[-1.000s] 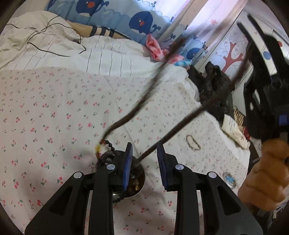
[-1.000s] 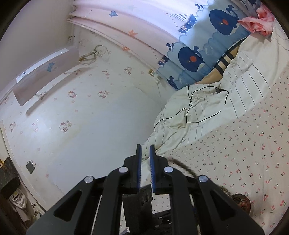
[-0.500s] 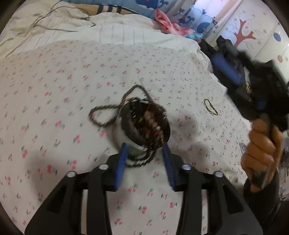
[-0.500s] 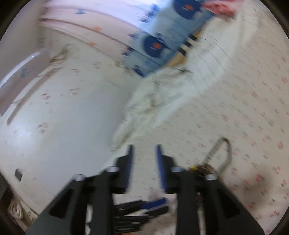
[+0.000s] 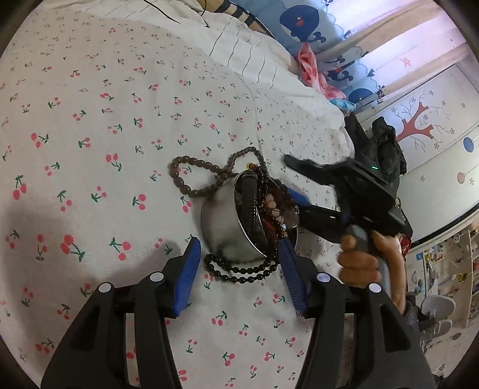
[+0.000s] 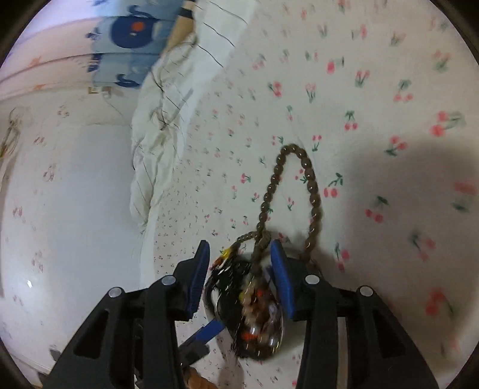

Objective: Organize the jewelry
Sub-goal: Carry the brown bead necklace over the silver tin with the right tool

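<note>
The jewelry bowl (image 5: 236, 227) sits on the cherry-print bedsheet (image 5: 89, 134), just ahead of your left gripper (image 5: 238, 269), whose jaws have just been opening and hold nothing. Your right gripper (image 6: 239, 275) is likewise spread over the bowl. Tuck the brown bead strand (image 5: 191, 176) and black bead strand (image 5: 239, 273) inside; open sheet lies all round.

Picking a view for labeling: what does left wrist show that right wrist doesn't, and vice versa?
Left wrist only: the hand holding the right gripper, black beads draped over the metal bowl rim, the tree-decal wall.

Right wrist only: a wall socket, the right gripper's open jaws from behind.

Both: bowl of jewelry, brown bead strand spilling onto the cherry-print sheet, whale-print curtain.
</note>
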The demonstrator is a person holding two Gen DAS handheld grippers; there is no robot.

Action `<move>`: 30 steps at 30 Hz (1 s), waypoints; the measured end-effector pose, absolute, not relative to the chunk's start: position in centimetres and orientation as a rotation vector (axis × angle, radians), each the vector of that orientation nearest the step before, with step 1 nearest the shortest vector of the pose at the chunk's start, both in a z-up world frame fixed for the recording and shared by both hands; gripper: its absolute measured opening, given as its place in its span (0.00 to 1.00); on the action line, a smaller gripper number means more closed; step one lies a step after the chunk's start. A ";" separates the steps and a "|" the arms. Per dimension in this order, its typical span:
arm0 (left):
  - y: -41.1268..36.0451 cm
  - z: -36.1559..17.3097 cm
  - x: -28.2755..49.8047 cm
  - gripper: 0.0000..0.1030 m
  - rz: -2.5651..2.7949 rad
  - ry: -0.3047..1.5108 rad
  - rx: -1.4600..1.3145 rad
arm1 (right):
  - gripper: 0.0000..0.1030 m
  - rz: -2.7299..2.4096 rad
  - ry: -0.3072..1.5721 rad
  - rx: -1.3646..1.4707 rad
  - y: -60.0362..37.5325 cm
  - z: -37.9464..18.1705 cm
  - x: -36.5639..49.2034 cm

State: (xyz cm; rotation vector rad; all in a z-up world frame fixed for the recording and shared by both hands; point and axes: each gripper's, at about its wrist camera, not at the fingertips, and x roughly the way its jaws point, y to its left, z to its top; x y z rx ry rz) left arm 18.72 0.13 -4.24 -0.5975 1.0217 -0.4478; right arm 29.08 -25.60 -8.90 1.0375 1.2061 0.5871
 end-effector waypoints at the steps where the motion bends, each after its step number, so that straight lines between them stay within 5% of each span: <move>1: 0.2 -4.1 18.7 0.52 -0.446 1.016 -0.592 | 0.41 0.575 1.202 1.044 -25.8 -9.0 29.3; 11: 0.6 -3.6 18.7 0.60 -0.430 1.007 -0.585 | 0.48 0.662 1.377 0.790 -19.7 -9.7 35.3; 12: 0.5 -3.6 18.7 0.61 -0.432 1.008 -0.580 | 0.45 0.678 1.374 0.760 -19.0 -9.8 35.8; 13: 0.6 -3.6 18.7 0.61 -0.432 1.011 -0.574 | 0.27 0.692 1.362 0.746 -18.5 -9.9 36.2; 15: 0.7 -3.6 18.7 0.62 -0.427 1.015 -0.564 | 0.08 0.696 1.327 0.741 -18.5 -9.9 36.5; 30: 0.8 -3.0 18.4 0.66 -0.425 1.014 -0.560 | 0.08 1.011 0.763 0.788 -23.6 7.8 27.4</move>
